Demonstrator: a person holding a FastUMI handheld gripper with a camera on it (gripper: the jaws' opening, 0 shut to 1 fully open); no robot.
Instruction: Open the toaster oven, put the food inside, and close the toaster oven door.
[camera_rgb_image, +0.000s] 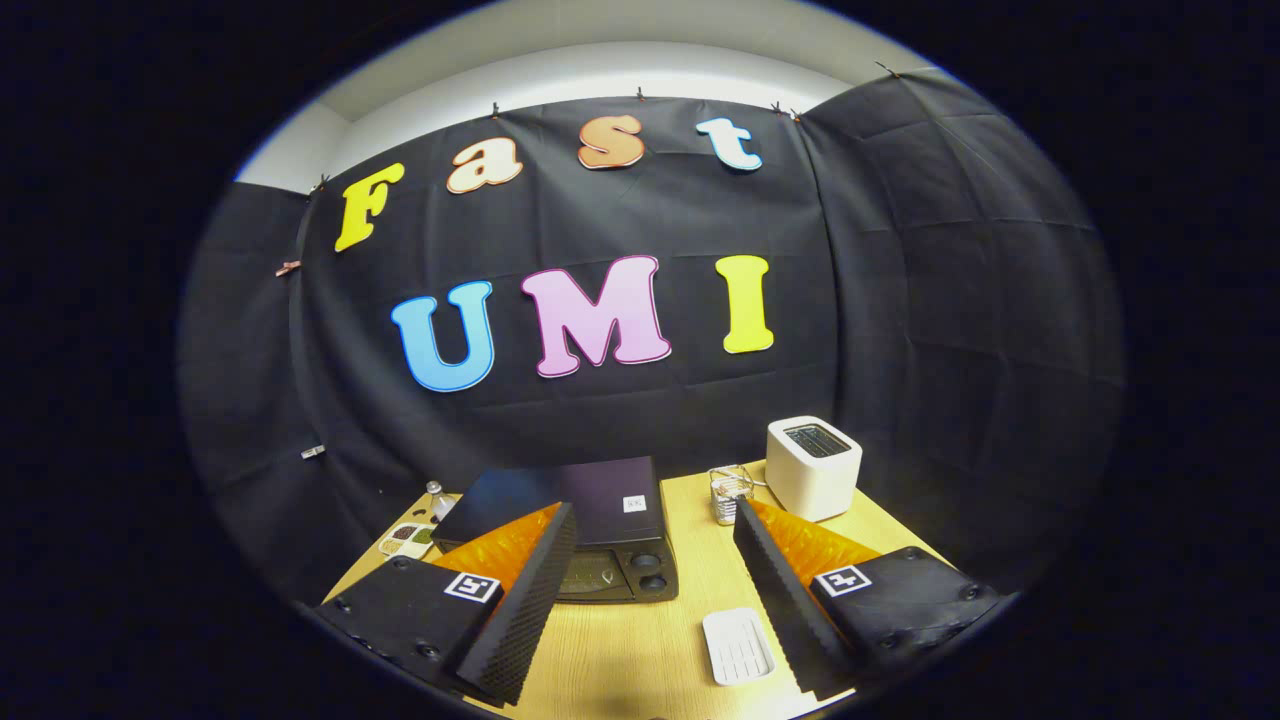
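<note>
A black toaster oven (590, 520) sits on the wooden table (650, 650), seen from above and in front. Its door looks shut, and two knobs (648, 570) show on the right side of its front. My gripper (650, 595) hangs above the table in front of the oven, fingers wide apart and nothing between them. The left finger (520, 610) overlaps the oven's left front. A small white ribbed tray (738, 646) lies on the table just inside the right finger (785, 600). I cannot make out any food on it.
A white pop-up toaster (812, 466) stands at the back right, with a small wire rack (730, 492) beside it. Behind the left finger lie a small bottle (437, 496) and a flat dish with dark items (406, 540). Black cloth walls the booth.
</note>
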